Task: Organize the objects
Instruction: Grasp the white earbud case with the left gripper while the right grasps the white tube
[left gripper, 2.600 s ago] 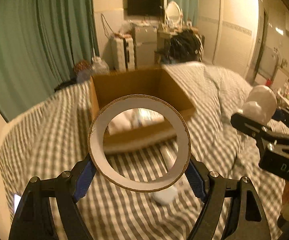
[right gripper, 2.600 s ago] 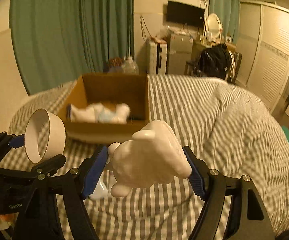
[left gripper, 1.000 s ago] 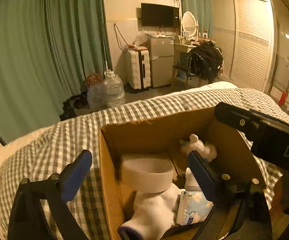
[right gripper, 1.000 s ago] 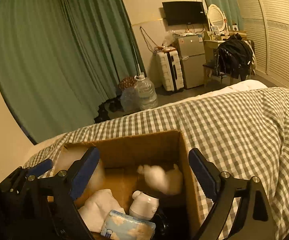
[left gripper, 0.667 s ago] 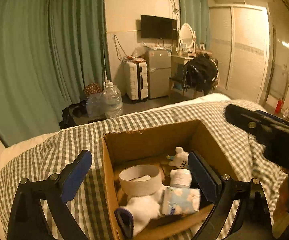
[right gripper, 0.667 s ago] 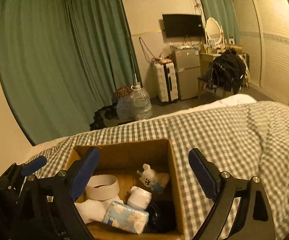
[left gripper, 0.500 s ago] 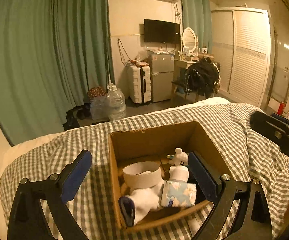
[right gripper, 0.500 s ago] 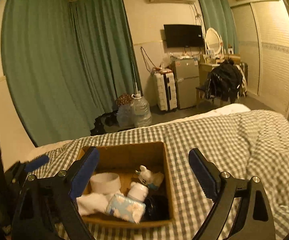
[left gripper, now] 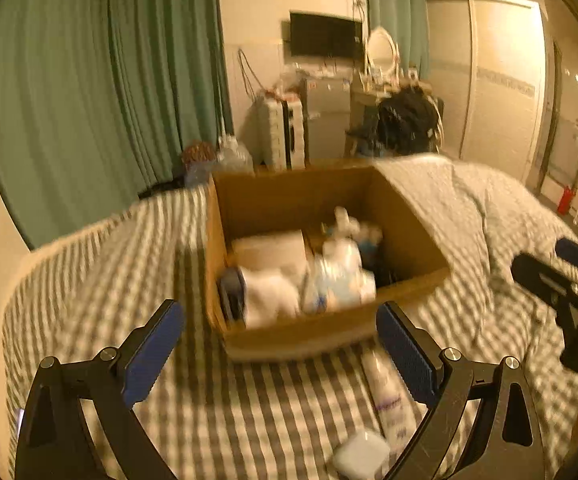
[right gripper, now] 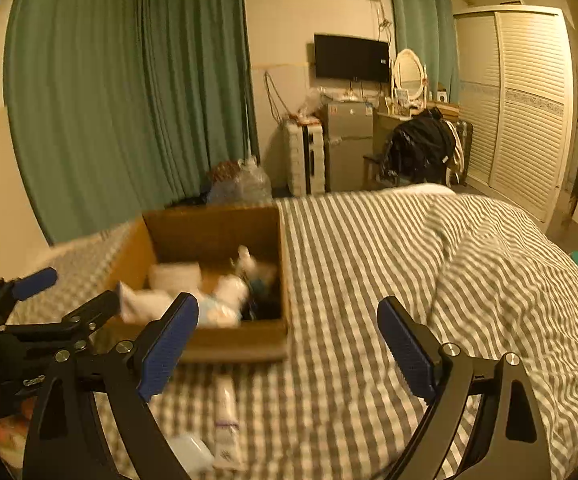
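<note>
A cardboard box (left gripper: 329, 332) stands on the checked bed; it also shows in the right wrist view (right gripper: 233, 346). Inside lie a white tape roll (left gripper: 269, 250), a white sock, a tissue pack (left gripper: 337, 286) and a small white toy (left gripper: 347, 218), all blurred. A white tube (left gripper: 391, 396) and a small white case (left gripper: 359, 454) lie on the bed in front of the box. My left gripper (left gripper: 281, 352) is open and empty, near the box's front. My right gripper (right gripper: 289, 346) is open and empty, right of the box.
The checked duvet (right gripper: 469, 280) rises in a fold to the right. Green curtains (right gripper: 129, 92), a suitcase (right gripper: 305, 160), a small fridge (right gripper: 347, 146) and a white wardrobe (right gripper: 529, 100) stand beyond the bed.
The left gripper dropped the tape roll and the right gripper the white toy into the box. Both grippers then pulled back and lowered toward the bed in front of it.
</note>
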